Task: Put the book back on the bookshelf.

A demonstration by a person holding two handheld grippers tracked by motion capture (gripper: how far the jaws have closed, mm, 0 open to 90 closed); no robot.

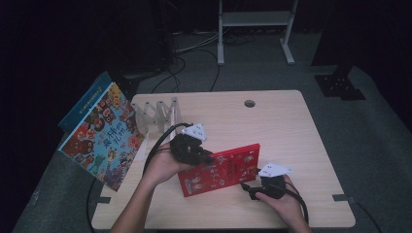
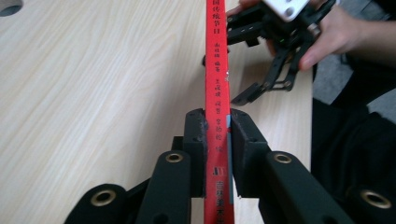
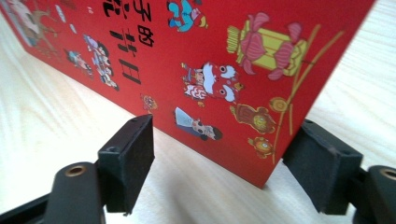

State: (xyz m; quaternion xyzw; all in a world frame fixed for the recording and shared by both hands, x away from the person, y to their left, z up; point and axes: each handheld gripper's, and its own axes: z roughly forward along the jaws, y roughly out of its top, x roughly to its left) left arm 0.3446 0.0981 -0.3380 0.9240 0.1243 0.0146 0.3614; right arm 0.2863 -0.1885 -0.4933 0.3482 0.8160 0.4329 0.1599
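A thin red picture book (image 1: 221,170) with cartoon figures stands tilted on the wooden table (image 1: 291,126). My left gripper (image 1: 206,158) is shut on its spine; in the left gripper view the two pads (image 2: 195,140) clamp the red spine (image 2: 217,70) edge-on. My right gripper (image 1: 245,187) is at the book's near right corner. In the right gripper view it (image 3: 219,154) stands open, its jaws wide on either side of the cover's lower corner (image 3: 210,56), not pressing on it.
A large colourful picture book (image 1: 104,138) leans at the table's left edge, with a blue book (image 1: 85,99) behind it. A clear zigzag book rack (image 1: 155,114) stands at the back left. A cable hole (image 1: 249,103) sits near the far edge.
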